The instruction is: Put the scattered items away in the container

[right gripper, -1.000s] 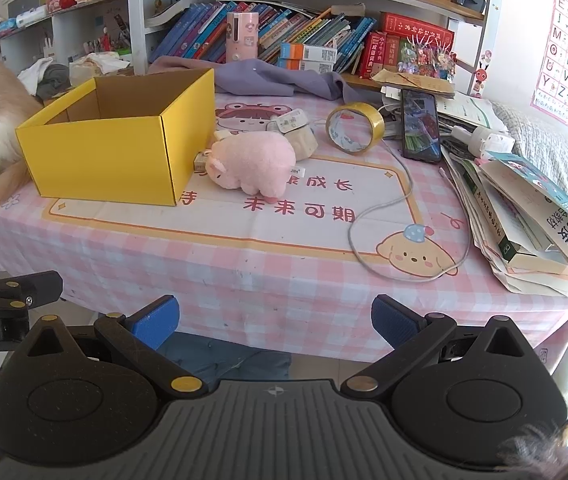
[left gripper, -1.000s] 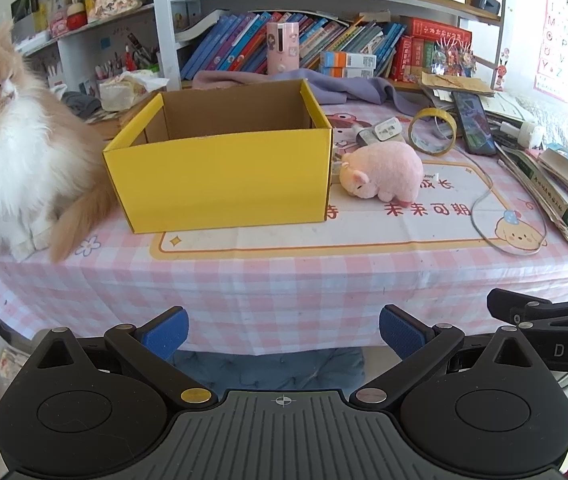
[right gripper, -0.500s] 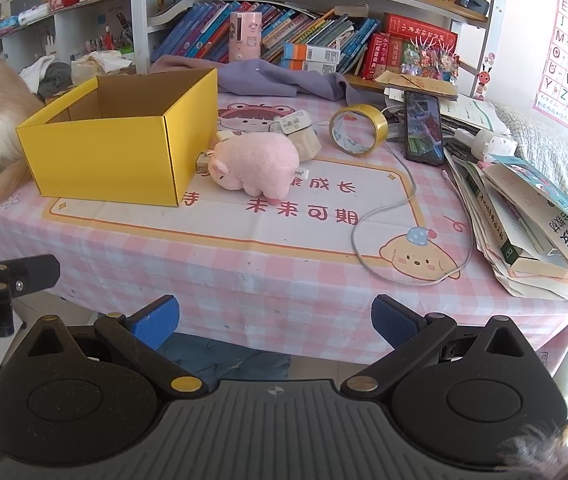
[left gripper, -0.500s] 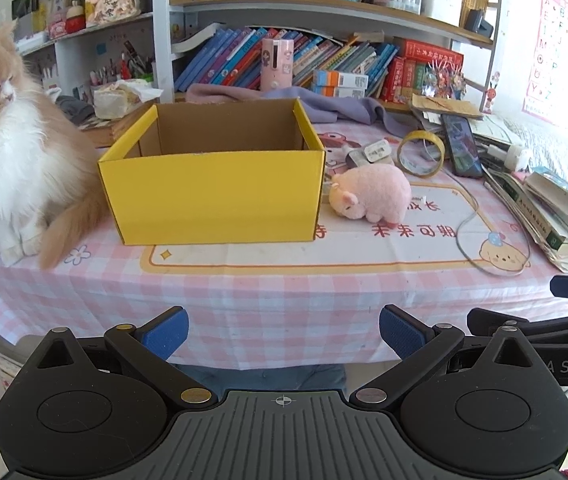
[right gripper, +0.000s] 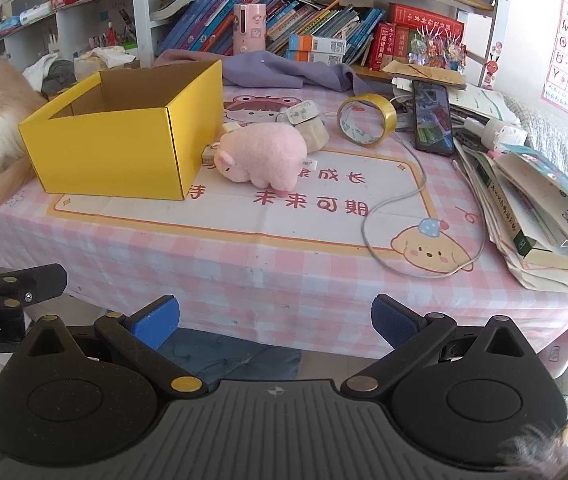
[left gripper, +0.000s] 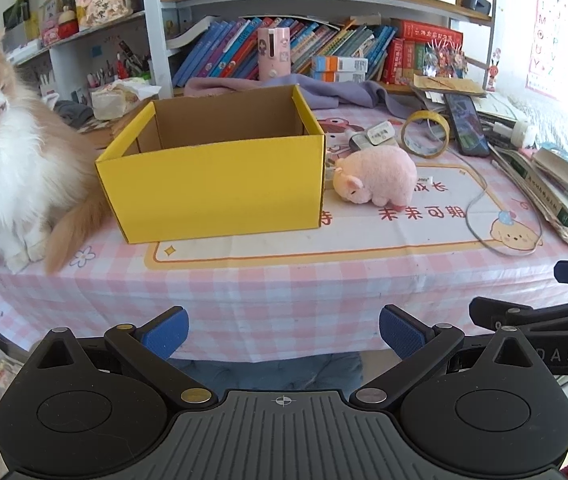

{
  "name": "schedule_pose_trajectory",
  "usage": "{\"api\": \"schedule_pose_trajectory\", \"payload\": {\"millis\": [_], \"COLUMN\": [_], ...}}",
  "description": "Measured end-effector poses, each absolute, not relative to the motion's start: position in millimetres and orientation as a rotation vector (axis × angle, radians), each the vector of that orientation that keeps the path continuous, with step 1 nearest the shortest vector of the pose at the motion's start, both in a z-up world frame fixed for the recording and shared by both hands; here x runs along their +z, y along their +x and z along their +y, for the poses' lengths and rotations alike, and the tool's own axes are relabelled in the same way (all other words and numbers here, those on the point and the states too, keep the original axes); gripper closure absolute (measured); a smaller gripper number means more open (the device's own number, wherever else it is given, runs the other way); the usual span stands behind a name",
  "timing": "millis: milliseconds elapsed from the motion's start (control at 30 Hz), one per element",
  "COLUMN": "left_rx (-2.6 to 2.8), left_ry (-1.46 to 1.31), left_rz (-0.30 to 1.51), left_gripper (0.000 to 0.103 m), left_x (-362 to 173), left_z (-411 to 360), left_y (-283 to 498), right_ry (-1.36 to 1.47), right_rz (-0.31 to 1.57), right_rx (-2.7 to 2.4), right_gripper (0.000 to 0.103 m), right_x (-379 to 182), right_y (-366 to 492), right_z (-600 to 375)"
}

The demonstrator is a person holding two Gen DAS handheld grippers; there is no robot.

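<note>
You held both grippers short of the table's near edge, the left gripper (left gripper: 281,332) and the right gripper (right gripper: 273,322) each with fingers spread wide and nothing between them. The yellow box (left gripper: 219,184) stood open toward the left, with the pink pig (left gripper: 376,180) lying just right of it. The tape roll (right gripper: 366,120) stood farther back to the right, and a cat (left gripper: 7,160) sat left of the box.

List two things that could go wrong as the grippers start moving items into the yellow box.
1. The cat sits against the yellow box; it could paw in or nudge it.
2. The grey cable loops beside the plush pig, so the right gripper might snag it.
</note>
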State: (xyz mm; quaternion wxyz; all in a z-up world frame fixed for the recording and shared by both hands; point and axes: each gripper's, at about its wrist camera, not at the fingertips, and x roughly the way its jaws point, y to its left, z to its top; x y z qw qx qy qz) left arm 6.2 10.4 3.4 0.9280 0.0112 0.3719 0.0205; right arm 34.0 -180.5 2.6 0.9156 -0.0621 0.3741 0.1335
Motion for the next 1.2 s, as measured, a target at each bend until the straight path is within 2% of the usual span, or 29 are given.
{"api": "schedule_pose_trajectory", "payload": {"millis": [1200], "left_rx": [-0.028], "left_ry": [0.107], "left_rz": [0.663], "left_gripper": [0.0], "left_x": [22], "left_z": [-12], "left_y": [-2], "right_ry": [-0.192], "right_rz": [0.72], "right_rx": [0.241], "right_gripper": [0.0], "right_x": [21], "right_y": [30], "right_z": [-186]}}
